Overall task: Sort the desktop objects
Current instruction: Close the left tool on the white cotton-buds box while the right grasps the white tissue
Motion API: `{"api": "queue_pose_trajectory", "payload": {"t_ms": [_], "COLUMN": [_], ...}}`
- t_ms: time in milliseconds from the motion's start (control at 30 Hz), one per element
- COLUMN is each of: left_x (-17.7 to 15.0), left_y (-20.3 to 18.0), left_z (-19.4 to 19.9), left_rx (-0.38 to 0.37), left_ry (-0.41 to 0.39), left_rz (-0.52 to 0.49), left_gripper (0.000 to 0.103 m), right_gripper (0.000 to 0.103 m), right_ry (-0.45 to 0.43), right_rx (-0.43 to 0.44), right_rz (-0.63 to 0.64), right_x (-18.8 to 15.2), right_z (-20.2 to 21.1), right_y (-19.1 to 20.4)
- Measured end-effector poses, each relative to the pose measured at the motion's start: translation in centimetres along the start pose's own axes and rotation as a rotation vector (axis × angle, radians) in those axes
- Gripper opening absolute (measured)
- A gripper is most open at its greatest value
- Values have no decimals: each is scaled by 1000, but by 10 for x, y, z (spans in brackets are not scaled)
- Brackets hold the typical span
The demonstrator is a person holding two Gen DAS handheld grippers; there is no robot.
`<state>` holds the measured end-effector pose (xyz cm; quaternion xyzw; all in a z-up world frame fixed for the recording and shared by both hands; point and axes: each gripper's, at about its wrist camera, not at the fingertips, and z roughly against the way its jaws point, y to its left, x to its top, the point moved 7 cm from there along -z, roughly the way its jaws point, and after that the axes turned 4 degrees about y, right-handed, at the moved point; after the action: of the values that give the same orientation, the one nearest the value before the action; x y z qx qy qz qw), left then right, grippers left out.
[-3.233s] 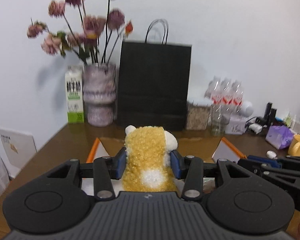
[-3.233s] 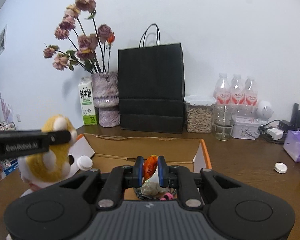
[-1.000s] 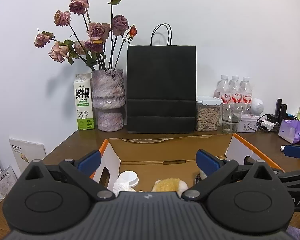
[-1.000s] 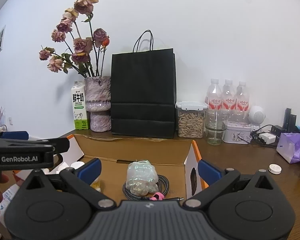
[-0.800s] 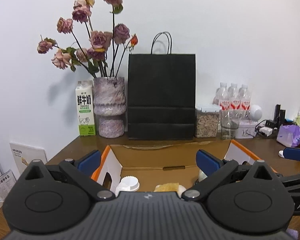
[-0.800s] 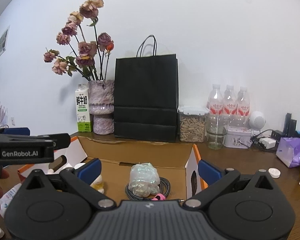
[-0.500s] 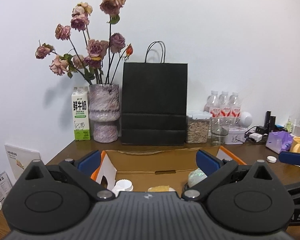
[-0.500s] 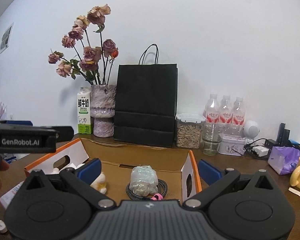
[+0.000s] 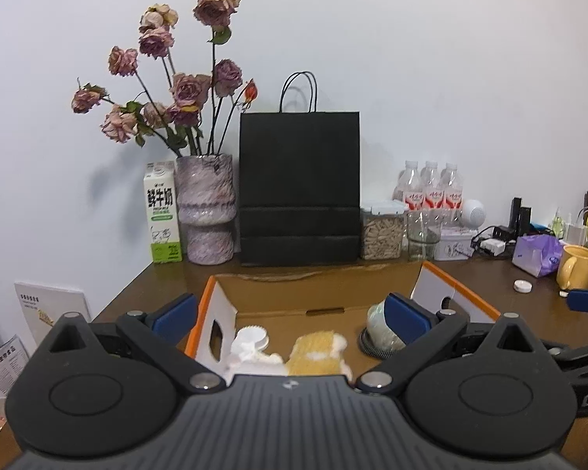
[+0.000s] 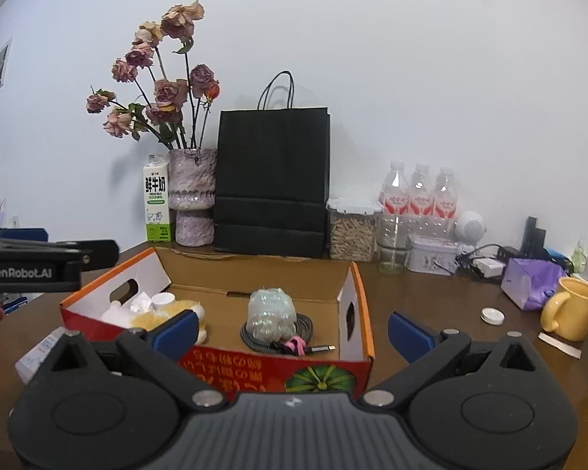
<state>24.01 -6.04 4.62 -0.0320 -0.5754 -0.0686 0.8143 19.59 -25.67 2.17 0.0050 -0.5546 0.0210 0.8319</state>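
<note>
right wrist view shows our right gripper (image 10: pixel 292 327) with its jaws spread wide and nothing between them, hanging in front of the near wall of the cardboard box (image 10: pixel 358 274). our left gripper (image 9: pixel 290 315) is spread wide too and carries nothing, and it looks straight down the box from the near side. inside lie the yellow plush toy (image 10: pixel 168 313) at the left end, a clear crinkled bundle (image 10: pixel 271 311) on a coiled cable (image 10: pixel 305 327) near the middle, and some white pieces beside the plush.

what is left on the desk, as we judge it, lies off to the right: a white cap (image 10: pixel 492 316) flat on the brown wood, just beside the yellow mug (image 10: pixel 570 309) and well apart from the box. it sits right of and beyond our right jaws, and the left gripper is farther from it. so we reckon the right hand is the nearer one to go. the cap is round, with no long axis to line up on, so any approach angle over it should serve. whether the mug is also to be sorted, we cannot tell.
</note>
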Motion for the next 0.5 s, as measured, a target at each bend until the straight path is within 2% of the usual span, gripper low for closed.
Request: {"api": "queue_pose_trajectory", "payload": {"t_ms": [500], "left_x": [-38], "left_y": [30], "left_z": [18], "left_rx": [75], "left_ry": [107], "left_rz": [11], "left_gripper": [103], "right_gripper": [103], "right_ry": [96], "right_rx": [-11], "right_rz": [-50], "right_x": [-43], "right_z": [19], "right_y": [-21]}}
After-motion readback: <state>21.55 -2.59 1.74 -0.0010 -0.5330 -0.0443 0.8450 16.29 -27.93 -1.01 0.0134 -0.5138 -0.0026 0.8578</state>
